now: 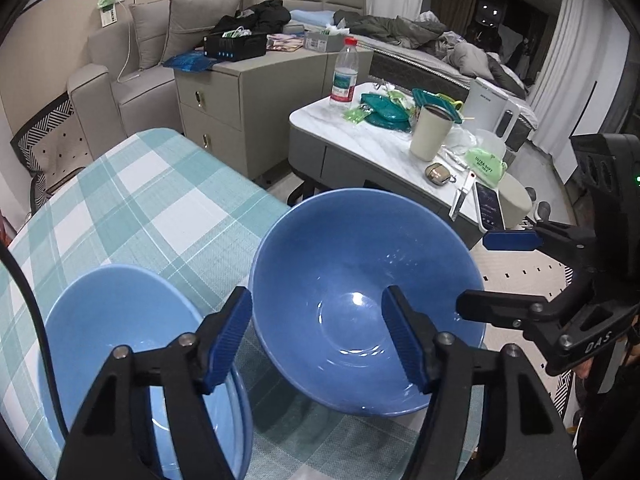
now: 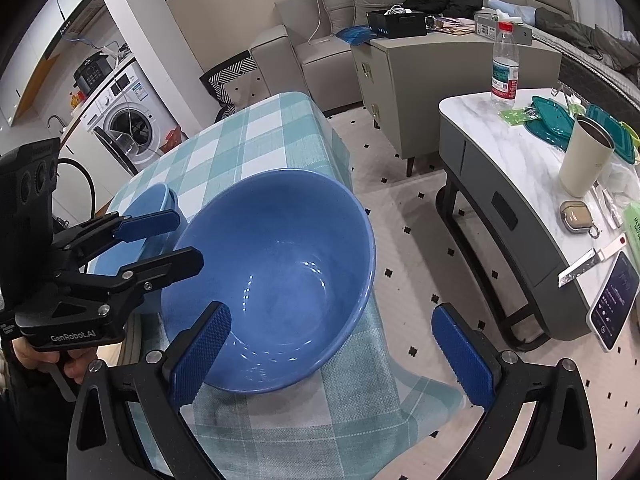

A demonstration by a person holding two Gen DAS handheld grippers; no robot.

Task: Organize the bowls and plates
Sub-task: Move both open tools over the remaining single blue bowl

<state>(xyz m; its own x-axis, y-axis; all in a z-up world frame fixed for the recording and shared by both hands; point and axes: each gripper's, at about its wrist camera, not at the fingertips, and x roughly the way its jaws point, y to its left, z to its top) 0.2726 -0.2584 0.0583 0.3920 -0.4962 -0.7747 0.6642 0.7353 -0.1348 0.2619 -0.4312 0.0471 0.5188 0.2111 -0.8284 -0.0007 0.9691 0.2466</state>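
Here the dark blue bowl (image 1: 360, 300) stands tilted on the checked tablecloth (image 1: 132, 200) near the table's corner, its near wall caught between the spread pads of the left gripper (image 1: 316, 340), while the right gripper (image 2: 332, 356), also spread, hovers just beside its rim, and a lighter blue bowl (image 1: 120, 332) sits to its left.

"GenRobot.AI" is printed in pale letters on the body of the left gripper (image 2: 176, 236), "DAS" shows on the right gripper (image 1: 496, 272), and the green packet (image 1: 486, 162) on the marble side table (image 1: 320, 120) reads "ULTRA-SOFT".
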